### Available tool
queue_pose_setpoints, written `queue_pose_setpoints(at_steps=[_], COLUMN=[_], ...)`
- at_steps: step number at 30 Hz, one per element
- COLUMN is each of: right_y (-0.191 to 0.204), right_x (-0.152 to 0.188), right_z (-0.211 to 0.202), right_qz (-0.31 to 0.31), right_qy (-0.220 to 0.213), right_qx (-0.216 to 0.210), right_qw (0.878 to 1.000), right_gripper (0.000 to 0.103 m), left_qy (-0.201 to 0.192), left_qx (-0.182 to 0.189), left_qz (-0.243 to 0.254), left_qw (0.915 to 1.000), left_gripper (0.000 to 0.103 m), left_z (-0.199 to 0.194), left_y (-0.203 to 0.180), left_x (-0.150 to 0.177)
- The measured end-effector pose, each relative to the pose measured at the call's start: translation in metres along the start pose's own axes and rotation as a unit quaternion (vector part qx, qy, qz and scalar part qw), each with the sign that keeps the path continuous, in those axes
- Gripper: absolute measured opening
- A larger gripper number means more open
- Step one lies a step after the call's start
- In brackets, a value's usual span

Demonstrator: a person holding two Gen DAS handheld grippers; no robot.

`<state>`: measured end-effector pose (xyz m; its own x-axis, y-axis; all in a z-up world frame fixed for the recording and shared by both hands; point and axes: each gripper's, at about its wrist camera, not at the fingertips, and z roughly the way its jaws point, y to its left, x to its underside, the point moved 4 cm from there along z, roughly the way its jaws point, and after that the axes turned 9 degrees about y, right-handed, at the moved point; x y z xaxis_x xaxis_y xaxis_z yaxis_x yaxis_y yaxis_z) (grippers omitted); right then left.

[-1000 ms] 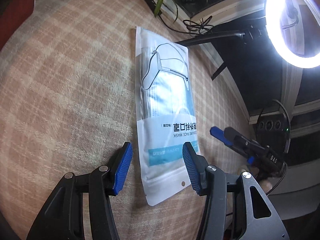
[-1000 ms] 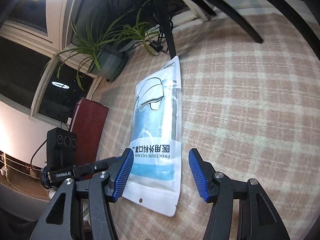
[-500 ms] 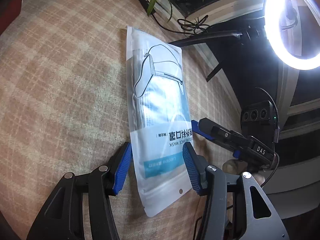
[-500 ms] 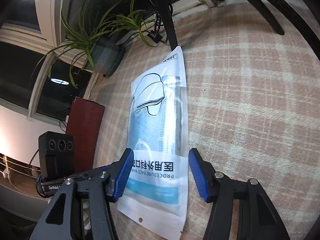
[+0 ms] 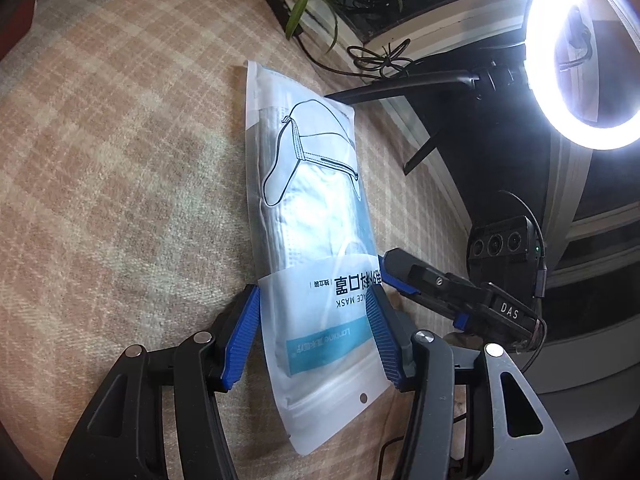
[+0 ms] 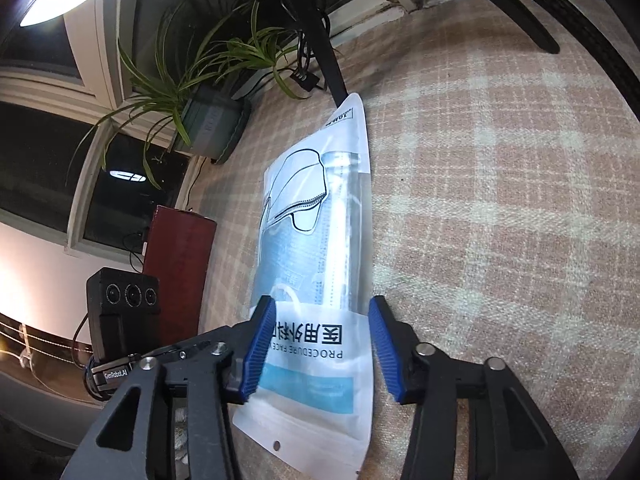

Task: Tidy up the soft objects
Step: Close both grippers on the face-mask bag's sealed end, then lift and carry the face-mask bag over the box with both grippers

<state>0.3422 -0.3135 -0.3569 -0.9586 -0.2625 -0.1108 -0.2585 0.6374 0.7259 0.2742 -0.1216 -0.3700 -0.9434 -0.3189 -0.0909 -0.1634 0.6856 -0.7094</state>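
Observation:
A white and blue face mask pack (image 5: 316,220) lies flat on a plaid cloth (image 5: 120,160), its punched-hole end nearest both cameras. My left gripper (image 5: 312,296) straddles that near end, open, one blue pad beside each long edge. My right gripper (image 6: 320,304) straddles the same pack (image 6: 320,240) from the other side. Its jaws are closing with the pack between them. The left pad is at the pack's edge, and a thin gap remains at the right pad. In the left wrist view, the right gripper's blue-tipped finger (image 5: 396,268) lies against the pack's right edge.
A lit ring light (image 5: 580,60) on a black tripod (image 5: 400,84) stands at the cloth's far edge beside coiled cables (image 5: 380,60). A potted plant (image 6: 208,120), a dark red box (image 6: 176,272) and a black three-lens camera unit (image 6: 124,296) sit off the cloth's left edge.
Both grippers slid forward, so the pack's near end now lies between each pair of pads. The right gripper's jaws have narrowed, and the right gripper came up against the pack.

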Motion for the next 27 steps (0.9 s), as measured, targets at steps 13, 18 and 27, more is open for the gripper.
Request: queue_pose_setpoints(at_steps=[13,18,27], right_y=[-0.001,0.009,0.026], right_x=[0.008,0.009,0.019], right_z=[-0.003,-0.008,-0.017], right_qz=[0.009,0.004,-0.004], right_qy=[-0.015,-0.026,-0.038], right_qx=[-0.004,-0.003,-0.009], right_qw=[1.000,1.000,0.999], right_gripper=[0.031,0.030,0.029], left_qy=[-0.032,-0.042,-0.057], left_qx=[-0.041,-0.049,-0.052], left_qz=[0.046,0.057,0.074], left_qw=[0.9976,0.9963,0.9943], left_gripper=[0.034,0.032,0.032], left_z=[-0.014,-0.021,-0.034], left_y=[-0.012,-0.015,-0.024], left_x=[-0.004,-0.002,0.004])
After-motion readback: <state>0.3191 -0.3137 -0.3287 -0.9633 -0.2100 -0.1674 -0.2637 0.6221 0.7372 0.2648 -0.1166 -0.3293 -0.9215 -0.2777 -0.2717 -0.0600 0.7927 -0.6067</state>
